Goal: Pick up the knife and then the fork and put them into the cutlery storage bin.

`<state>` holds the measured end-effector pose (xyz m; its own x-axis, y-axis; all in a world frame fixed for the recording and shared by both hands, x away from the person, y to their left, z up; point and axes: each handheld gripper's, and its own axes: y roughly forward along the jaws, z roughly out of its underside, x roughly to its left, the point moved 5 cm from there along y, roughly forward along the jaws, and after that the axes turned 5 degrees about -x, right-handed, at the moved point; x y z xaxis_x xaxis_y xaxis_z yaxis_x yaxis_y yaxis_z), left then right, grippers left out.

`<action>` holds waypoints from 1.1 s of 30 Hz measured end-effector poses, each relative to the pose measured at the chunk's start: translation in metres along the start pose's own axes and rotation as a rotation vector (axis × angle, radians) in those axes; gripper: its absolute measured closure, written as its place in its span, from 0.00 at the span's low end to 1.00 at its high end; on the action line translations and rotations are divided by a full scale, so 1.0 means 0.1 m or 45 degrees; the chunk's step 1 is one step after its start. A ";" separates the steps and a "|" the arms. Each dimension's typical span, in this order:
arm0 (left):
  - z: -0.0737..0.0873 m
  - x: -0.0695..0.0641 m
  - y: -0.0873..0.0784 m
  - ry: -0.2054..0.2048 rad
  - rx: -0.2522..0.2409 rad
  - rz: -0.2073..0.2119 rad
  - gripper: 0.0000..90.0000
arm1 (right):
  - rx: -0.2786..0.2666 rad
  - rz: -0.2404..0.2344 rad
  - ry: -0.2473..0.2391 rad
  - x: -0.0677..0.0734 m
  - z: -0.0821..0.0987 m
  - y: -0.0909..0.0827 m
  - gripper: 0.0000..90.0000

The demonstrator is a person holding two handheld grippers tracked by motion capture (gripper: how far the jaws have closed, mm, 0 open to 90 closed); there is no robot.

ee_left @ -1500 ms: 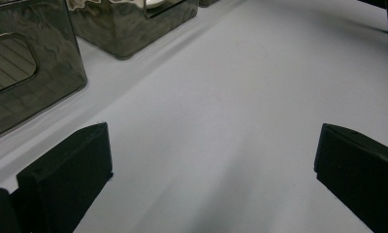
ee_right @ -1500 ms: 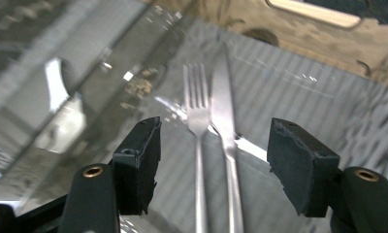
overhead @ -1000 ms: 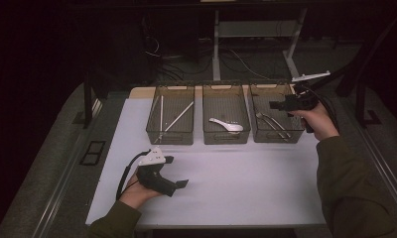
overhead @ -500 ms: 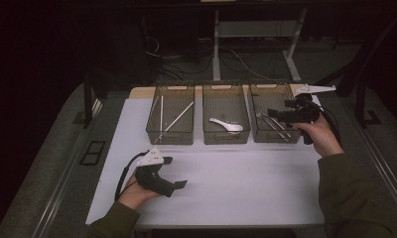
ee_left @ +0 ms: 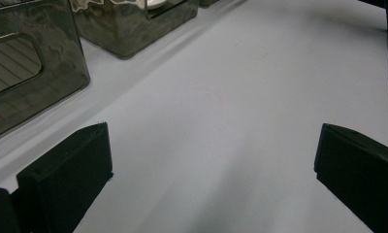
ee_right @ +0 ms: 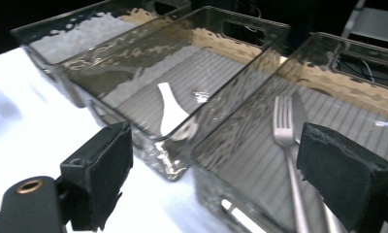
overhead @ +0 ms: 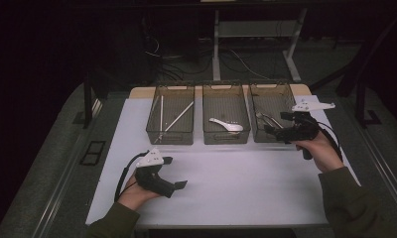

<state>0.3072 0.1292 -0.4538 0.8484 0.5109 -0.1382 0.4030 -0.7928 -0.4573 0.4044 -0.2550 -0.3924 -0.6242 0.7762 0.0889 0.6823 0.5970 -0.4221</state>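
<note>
Left gripper (overhead: 174,186) low over white worktop (overhead: 246,188), near front edge; jaws wide open, nothing between them. Left bin (overhead: 169,140): long thin utensils. Middle bin (overhead: 226,138): white spoon (overhead: 227,125). Right bin (overhead: 271,89): fork (ee_right: 285,141), lying flat. Right gripper (overhead: 272,130) at right bin's near corner, jaws wide open, holding nothing; fork just ahead of them.

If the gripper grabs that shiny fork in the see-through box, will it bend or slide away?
Probably no bending: the fork looks like stiff metal. It may slip a bit, since its handle is thin and shiny and lies flat on the floor of the right bin beside other cutlery. The right gripper has open jaws with wide pads, so pinching the narrow handle might take care.
</note>
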 end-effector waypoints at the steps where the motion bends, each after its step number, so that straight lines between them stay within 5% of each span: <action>1: 0.00 0.00 0.00 0.000 0.001 0.000 0.00 | -0.001 -0.009 -0.007 0.03 0.02 -0.01 0.14; 15: -0.01 -0.01 0.00 0.000 -0.009 -0.003 0.00 | -0.074 -0.059 0.001 0.27 0.32 -0.19 0.14; 33: 0.00 0.00 -0.03 -0.012 -0.019 -0.021 0.00 | -0.050 -0.101 0.005 0.39 0.76 -0.36 0.15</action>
<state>0.3064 0.1316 -0.4520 0.8384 0.5270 -0.1389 0.4221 -0.7892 -0.4461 0.3265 -0.2620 -0.4424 -0.6755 0.7268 0.1243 0.6452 0.6642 -0.3777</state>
